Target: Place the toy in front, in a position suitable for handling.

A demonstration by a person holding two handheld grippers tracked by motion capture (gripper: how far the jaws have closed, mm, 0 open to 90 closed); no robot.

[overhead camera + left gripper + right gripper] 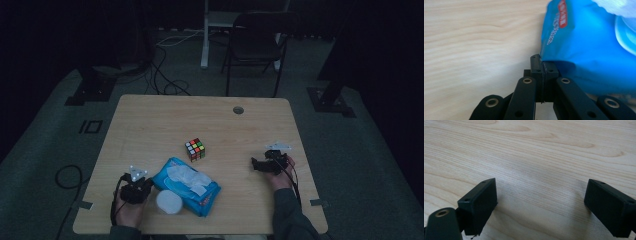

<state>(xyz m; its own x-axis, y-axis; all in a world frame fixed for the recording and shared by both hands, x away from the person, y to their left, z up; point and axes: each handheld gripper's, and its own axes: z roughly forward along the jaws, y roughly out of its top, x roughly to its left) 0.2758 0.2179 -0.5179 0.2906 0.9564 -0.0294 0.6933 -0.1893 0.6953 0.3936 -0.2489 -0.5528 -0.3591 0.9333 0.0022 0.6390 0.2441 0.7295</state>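
A blue wipes pack (pixel 186 186) lies near the table's front edge, with a white wipe (pixel 187 176) pulled up on top of it. My left gripper (pixel 146 184) is at the pack's left end. In the left gripper view its jaws are pressed together (pixel 543 67) on the thin corner edge of the blue pack (pixel 584 45). My right gripper (pixel 256 164) rests at the right side of the table, pointing left. Its jaws stand wide apart (pixel 544 202) over bare wood with nothing between them.
A Rubik's cube (pixel 195 149) sits mid-table, behind the pack. A white round lid (pixel 168 201) lies at the pack's front left. The wooden table (pixel 150 120) has a cable hole (pixel 238 110) at the back. A dark chair (pixel 257 40) stands beyond the table.
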